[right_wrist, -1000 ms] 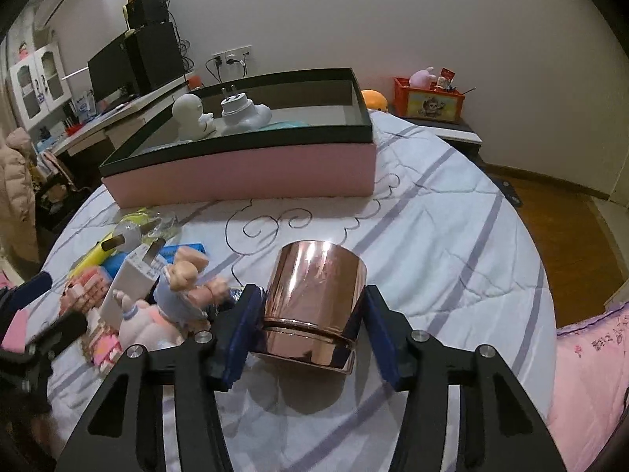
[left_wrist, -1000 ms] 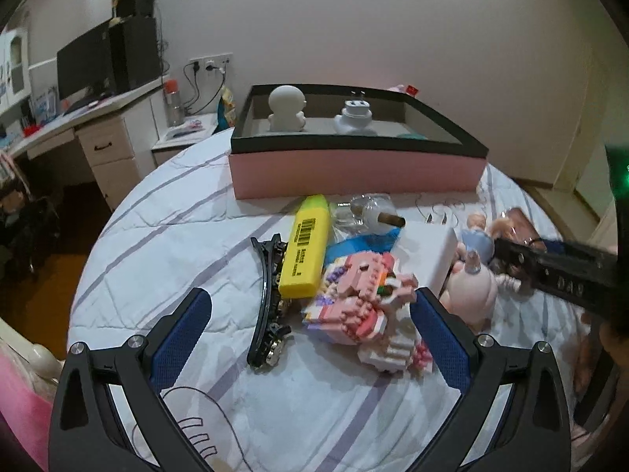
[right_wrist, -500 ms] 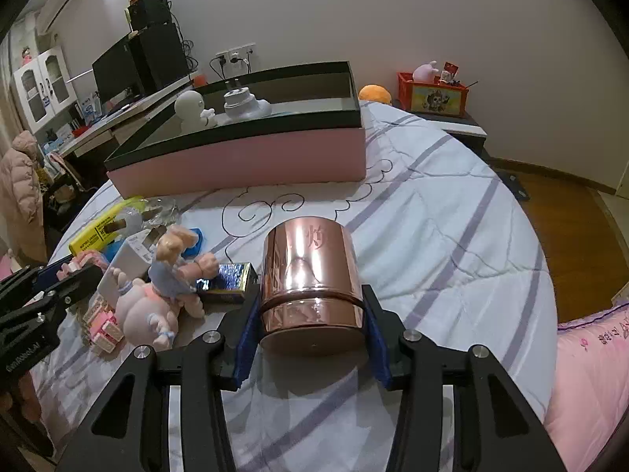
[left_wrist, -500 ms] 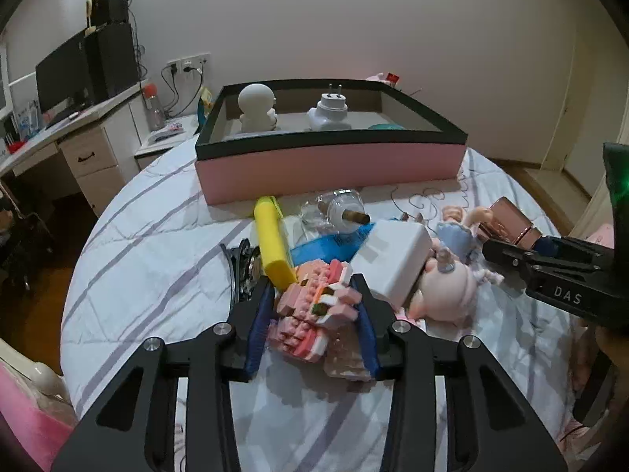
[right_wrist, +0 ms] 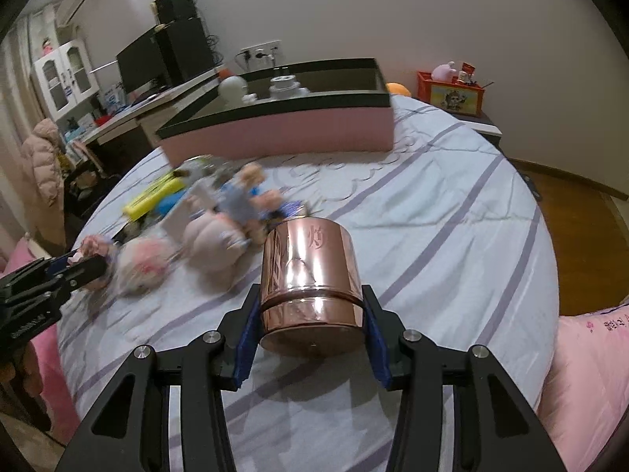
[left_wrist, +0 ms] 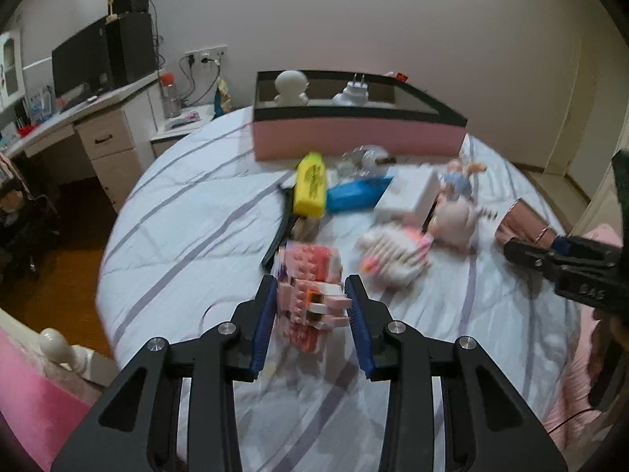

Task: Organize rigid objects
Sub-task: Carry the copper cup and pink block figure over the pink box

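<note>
Both grippers tilt downward: our left gripper [left_wrist: 312,306] clamps a blurred brick toy [left_wrist: 310,291], our right gripper [right_wrist: 310,314] a copper tin [right_wrist: 310,279].

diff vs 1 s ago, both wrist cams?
Left tool went from wide open to shut on the pink brick model and has drawn it away from the toy pile, leaving a second brick piece behind. Right tool keeps its grip on the copper cup. Pink box and its contents unchanged.
</note>
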A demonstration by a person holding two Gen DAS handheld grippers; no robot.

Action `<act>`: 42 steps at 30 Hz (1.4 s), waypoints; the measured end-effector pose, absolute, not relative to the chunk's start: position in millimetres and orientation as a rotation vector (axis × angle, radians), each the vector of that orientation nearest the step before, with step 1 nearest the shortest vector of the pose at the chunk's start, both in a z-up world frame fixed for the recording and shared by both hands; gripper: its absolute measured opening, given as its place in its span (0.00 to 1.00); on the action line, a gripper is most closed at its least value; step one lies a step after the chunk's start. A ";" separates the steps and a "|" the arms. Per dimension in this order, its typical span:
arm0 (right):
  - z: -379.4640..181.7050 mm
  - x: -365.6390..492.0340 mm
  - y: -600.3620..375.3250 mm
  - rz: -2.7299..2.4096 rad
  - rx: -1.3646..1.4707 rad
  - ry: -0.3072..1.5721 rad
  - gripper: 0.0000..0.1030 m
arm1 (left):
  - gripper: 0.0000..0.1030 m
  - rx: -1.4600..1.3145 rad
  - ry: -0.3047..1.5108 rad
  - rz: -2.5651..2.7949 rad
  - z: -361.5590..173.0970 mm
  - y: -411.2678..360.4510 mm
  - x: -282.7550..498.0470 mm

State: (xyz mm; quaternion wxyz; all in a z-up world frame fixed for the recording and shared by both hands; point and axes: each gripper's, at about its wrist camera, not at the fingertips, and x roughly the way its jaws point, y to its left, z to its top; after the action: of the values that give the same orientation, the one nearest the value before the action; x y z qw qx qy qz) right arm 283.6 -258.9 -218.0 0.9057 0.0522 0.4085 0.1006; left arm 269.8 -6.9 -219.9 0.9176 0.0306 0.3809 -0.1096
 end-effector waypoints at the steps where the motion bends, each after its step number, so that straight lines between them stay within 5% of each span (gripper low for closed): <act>1: -217.7 280.9 -256.4 0.218 0.104 0.847 0.47 | 0.35 0.059 0.793 -0.220 -222.8 -3.7 267.3; 10: -222.7 273.2 -234.6 0.220 0.069 0.848 0.47 | 0.44 -0.037 0.801 -0.215 -236.1 5.7 273.8; 13: -223.4 276.3 -233.3 0.212 0.074 0.849 0.47 | 0.28 0.018 0.784 -0.179 -239.2 1.9 275.6; 26: -224.1 280.3 -230.7 0.179 0.056 0.811 0.47 | 0.28 0.013 0.745 -0.226 -218.8 -3.6 273.4; 42: -119.9 254.2 -209.7 0.151 0.068 0.431 0.47 | 0.28 0.053 0.487 -0.260 -127.4 -55.3 268.8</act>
State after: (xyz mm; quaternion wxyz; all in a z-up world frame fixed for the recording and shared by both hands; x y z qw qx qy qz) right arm 254.2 -209.7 -119.9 0.9735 0.0338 0.2134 0.0747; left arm 268.8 -55.3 -127.4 0.9618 0.0261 0.2404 -0.1285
